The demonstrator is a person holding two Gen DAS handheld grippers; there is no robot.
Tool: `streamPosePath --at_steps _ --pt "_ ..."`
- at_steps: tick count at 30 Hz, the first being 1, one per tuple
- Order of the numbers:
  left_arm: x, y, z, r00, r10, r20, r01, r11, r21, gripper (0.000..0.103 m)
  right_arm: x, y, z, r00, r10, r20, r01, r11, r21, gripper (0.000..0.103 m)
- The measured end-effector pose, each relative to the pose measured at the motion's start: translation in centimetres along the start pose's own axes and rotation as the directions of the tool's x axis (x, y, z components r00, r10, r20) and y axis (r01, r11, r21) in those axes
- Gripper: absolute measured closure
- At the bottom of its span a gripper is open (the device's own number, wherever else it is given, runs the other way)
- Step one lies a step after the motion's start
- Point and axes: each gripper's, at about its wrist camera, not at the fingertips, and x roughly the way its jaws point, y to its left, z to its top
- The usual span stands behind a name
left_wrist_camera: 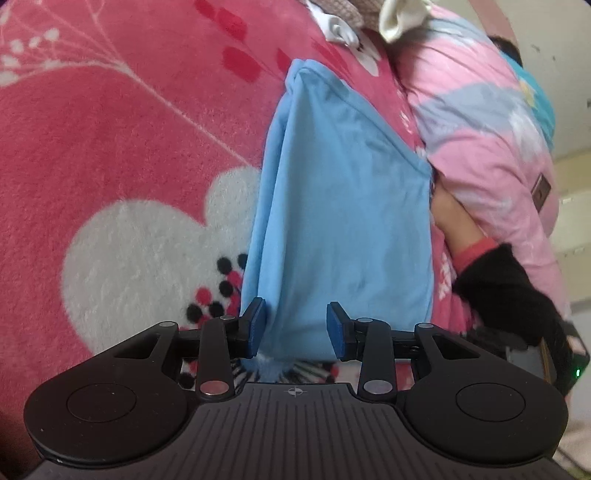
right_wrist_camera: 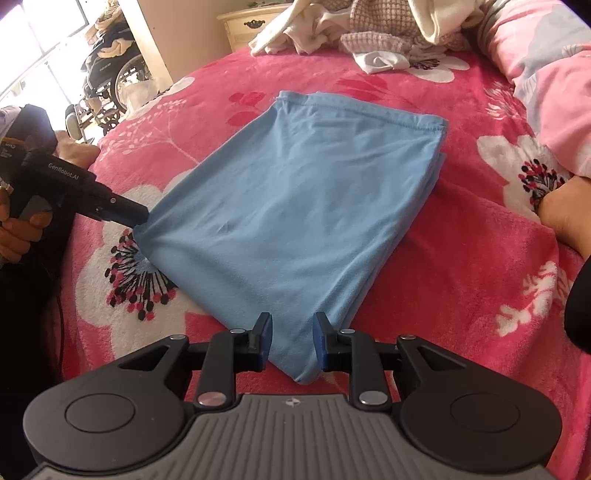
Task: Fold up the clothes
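Lettering "GenRobot.AI" on left gripper [right_wrist_camera: 138, 218], both grippers parted, cloth [right_wrist_camera: 295, 206] corners btwn, unpinched.

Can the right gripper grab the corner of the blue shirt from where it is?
Probably yes. The blue shirt's near corner already lies between the right gripper's open fingers, with nothing blocking it on the pink blanket. It would likely only need to close.

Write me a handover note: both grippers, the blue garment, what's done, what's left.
Left gripper: open at the near-left corner of the folded light-blue knit garment, fabric between the pads, not pinched.
Right gripper: open, straddling the near corner.
Garment lies folded flat on the pink floral fleece blanket.
Left: unfolded pile of cream and checked clothes at the far end.
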Motion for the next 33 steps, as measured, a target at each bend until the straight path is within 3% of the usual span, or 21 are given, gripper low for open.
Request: streamPosePath --at_steps 4,9,11,12,13,15,18,21,24,28,33 --pt "-0.1 1.0 -0.1 0.997 0.08 0.011 -0.08 0.997 -0.018 0.067 0.0 -0.1 0.0 1.0 -0.005 0.004 0.005 1.0 0.003 0.077" --pt "0.6 1.0 -0.5 0.999 0.052 -0.013 -0.052 0.998 -0.017 0.068 0.1 -1.4 -0.1 1.0 -0.02 -0.016 0.021 0.996 0.089 0.072" --pt "0.9 0.7 -0.8 0.999 0.042 -0.021 -0.043 0.999 -0.01 0.074 0.4 -2.4 -0.2 0.999 -0.001 -0.034 0.007 0.988 0.156 0.072" --pt "1.0 0.6 -1.0 0.999 0.038 -0.025 -0.038 0.999 -0.006 0.09 0.5 -2.8 -0.3 0.999 0.008 -0.04 -0.001 0.983 0.183 0.072" --pt "0.6 0.3 -1.0 1.0 0.016 -0.017 -0.016 1.0 -0.004 0.093 0.6 -3.1 -0.3 0.999 0.01 -0.045 -0.001 0.98 0.2 0.072" --pt "-0.2 -0.1 -1.2 0.999 -0.032 0.002 0.032 0.999 0.002 0.093 0.7 -3.3 -0.4 0.999 0.006 -0.051 0.004 0.978 0.21 0.072" --pt "-1.6 0.5 -1.1 0.999 -0.018 0.031 0.019 1.0 -0.025 0.092 0.9 -3.5 -0.6 0.998 0.003 -0.06 0.01 0.977 0.211 0.072" --pt "-3.0 1.2 -1.1 0.998 0.002 0.059 0.002 0.999 -0.054 0.083 1.1 -3.5 -0.7 0.998 0.006 -0.063 0.008 0.976 0.219 0.072" --pt "-2.9 2.9 -1.4 0.997 0.058 0.051 -0.051 0.991 -0.128 0.081 1.0 -3.6 -0.7 0.998 0.006 -0.06 0.008 0.974 0.228 0.072" --pt "-3.0 2.0 -1.4 0.996 0.045 0.079 -0.038 0.996 -0.085 0.074 0.8 -3.8 -0.7 0.998 0.009 -0.055 0.004 0.971 0.24 0.072" --pt "-0.2 1.0 -1.8 0.999 0.051 -0.018 -0.052 0.998 -0.047 0.072 0.8 -4.5 -0.8 0.997 0.068 -0.044 -0.051 0.948 0.313 0.072"
